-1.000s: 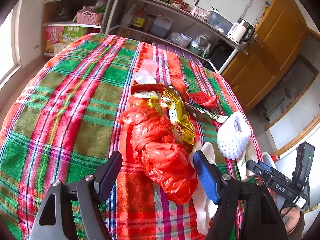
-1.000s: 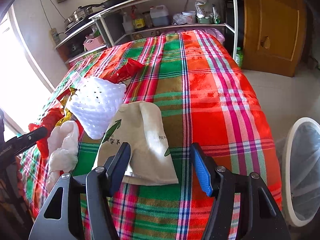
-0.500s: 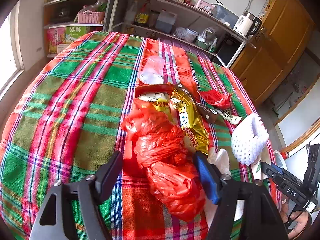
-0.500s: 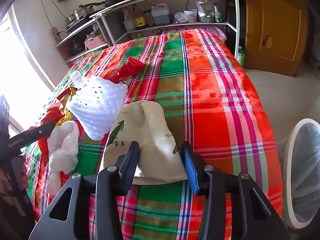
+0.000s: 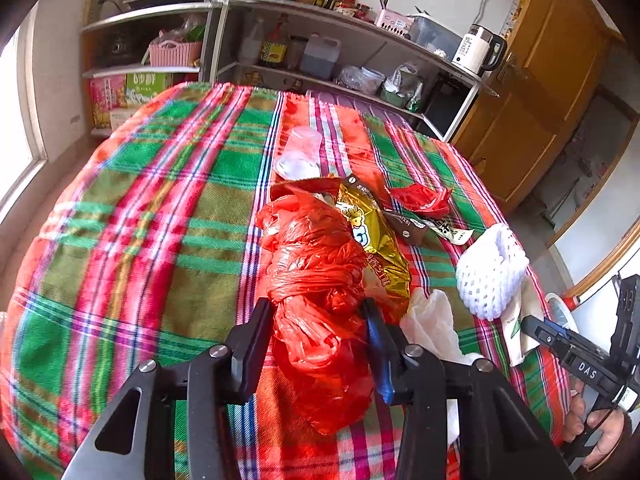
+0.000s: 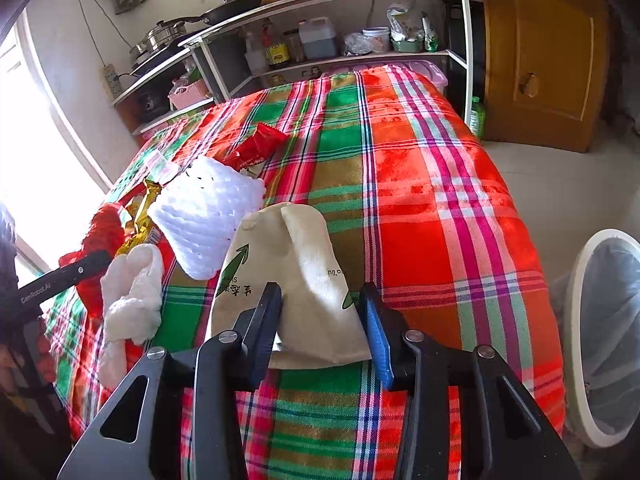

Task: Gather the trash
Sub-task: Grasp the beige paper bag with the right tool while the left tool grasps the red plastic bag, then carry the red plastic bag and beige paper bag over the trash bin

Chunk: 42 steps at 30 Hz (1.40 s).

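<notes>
A crumpled red plastic bag [image 5: 316,280] lies on the plaid tablecloth [image 5: 160,220]. My left gripper [image 5: 318,320] has its jaws closed in on the bag's near part. A beige paper bag [image 6: 288,276] with green print lies near the table's front edge. My right gripper [image 6: 322,312] is shut on its near end. The right gripper also shows in the left wrist view [image 5: 560,340] at the far right. Around them lie a gold snack wrapper [image 5: 376,240], a white foam net [image 5: 490,276], white tissue [image 5: 432,320], a red wrapper [image 5: 420,196] and a clear cup [image 5: 302,152].
A white bin [image 6: 608,332] with a liner stands on the floor right of the table. Metal shelves [image 5: 320,40] with bottles and pans stand behind the table. A wooden cabinet [image 6: 544,52] is at the back right. A window is on the left.
Both grippers have closed from wide open: the left onto the red plastic bag after moving forward over it, the right onto the beige paper bag.
</notes>
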{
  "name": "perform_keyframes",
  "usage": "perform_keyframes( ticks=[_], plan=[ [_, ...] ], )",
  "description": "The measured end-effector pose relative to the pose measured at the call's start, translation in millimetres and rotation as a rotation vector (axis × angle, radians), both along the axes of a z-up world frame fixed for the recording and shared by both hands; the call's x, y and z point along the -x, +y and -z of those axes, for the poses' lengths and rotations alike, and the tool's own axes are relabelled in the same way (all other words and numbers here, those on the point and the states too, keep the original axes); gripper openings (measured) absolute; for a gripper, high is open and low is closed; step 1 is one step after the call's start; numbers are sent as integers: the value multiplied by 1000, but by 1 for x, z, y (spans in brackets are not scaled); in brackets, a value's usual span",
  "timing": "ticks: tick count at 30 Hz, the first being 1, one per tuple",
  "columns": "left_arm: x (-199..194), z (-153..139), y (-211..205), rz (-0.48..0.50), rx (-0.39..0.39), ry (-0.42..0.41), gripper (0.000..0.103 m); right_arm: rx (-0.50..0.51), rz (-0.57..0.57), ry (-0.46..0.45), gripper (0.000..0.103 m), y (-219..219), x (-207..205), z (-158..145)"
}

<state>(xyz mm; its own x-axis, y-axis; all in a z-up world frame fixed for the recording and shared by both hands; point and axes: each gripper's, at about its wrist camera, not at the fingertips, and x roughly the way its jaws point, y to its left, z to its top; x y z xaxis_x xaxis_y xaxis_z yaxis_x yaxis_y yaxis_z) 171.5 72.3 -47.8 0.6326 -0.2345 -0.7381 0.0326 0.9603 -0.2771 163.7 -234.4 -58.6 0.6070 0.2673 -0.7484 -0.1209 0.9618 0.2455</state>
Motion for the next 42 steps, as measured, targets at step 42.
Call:
perform_keyframes(
  ticks=[42],
  plan=[
    [20,-63,-228,621,72,-127,45,-3,396,-164,7,-141,112,-60]
  ],
)
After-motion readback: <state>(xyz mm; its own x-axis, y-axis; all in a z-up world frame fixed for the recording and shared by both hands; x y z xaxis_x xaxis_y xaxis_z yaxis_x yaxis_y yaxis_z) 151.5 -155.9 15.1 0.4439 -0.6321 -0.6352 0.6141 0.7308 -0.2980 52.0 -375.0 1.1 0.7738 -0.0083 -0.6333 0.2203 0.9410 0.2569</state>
